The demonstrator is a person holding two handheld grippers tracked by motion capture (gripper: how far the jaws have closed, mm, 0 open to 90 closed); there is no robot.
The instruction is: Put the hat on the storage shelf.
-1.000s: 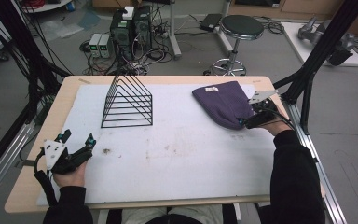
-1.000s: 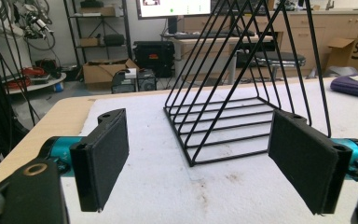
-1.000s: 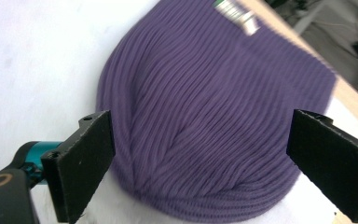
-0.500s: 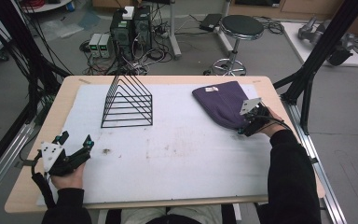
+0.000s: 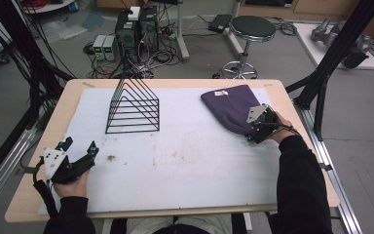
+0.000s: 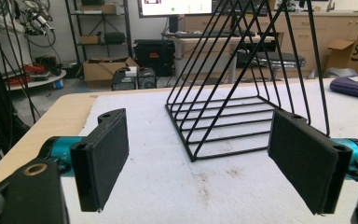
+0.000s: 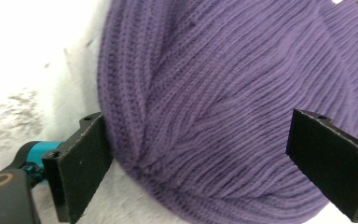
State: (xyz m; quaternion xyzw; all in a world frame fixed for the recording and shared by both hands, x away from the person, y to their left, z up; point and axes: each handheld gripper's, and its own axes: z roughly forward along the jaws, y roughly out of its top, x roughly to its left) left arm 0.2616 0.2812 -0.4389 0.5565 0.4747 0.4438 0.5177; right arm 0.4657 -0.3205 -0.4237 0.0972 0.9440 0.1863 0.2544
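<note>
Grey workshop floor surrounds a wooden counter (image 5: 68, 105) covered by a white foam mat (image 5: 185, 161); beyond it stand computer towers (image 5: 136, 29) with tangled cables and a round black stool (image 5: 252, 29).

A person's left hand holds the left tongs (image 5: 80, 146) at the near left of the mat. Its jaws stand wide apart with nothing between them, hovering just above the mat. Ahead of these tongs, seen through the gap between the jaws in the left gripper view, stands a black wire rack (image 6: 247, 84) shaped like a row of upright triangles joined on a flat base. Its slots hold nothing. The rack is well apart from the left tongs.

A person's right hand holds the right tongs (image 5: 253, 131) at the near right of the counter, at the near edge of a purple knitted beanie (image 5: 231, 105) that lies flat on the mat. A small white label (image 5: 220, 92) sits on the beanie's far side. In the right gripper view the jaws are spread open to either side of the beanie's rounded, ribbed end; the left jaw is right against the knit edge, and the right jaw stands clear of the fabric beside it. The beanie lies to the right of the rack, apart from it.
</note>
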